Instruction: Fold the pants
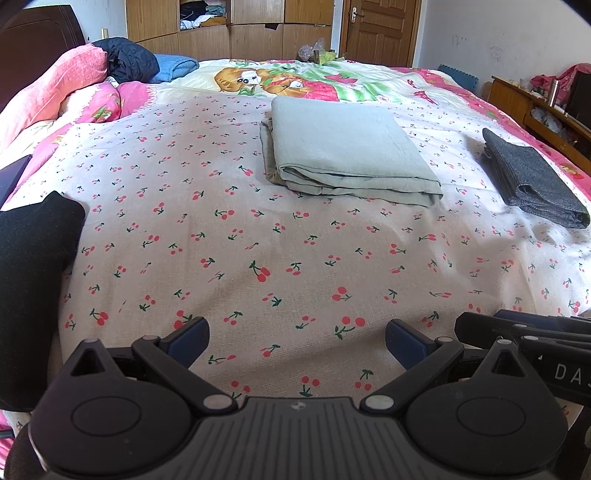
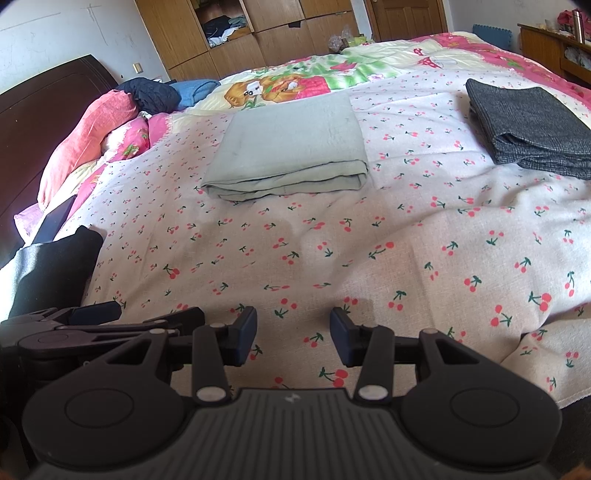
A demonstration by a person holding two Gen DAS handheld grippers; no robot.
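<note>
Pale green pants (image 1: 343, 147) lie folded into a flat rectangle in the middle of the bed; they also show in the right wrist view (image 2: 291, 147). Dark grey folded pants (image 1: 532, 181) lie to the right, also in the right wrist view (image 2: 532, 125). My left gripper (image 1: 297, 339) is open and empty, low over the cherry-print sheet (image 1: 221, 240) near the bed's front edge. My right gripper (image 2: 293, 332) is open and empty beside it, well short of both garments. The right gripper shows in the left wrist view (image 1: 517, 332); the left gripper shows in the right wrist view (image 2: 85, 317).
A black garment (image 1: 33, 266) lies at the left front edge, also in the right wrist view (image 2: 51, 273). Pink pillows (image 1: 55, 85), a dark jacket (image 1: 129, 59) and a blue towel (image 1: 173, 66) sit by the headboard. A wooden wardrobe (image 1: 240, 33) and side cabinet (image 1: 535, 107) stand beyond.
</note>
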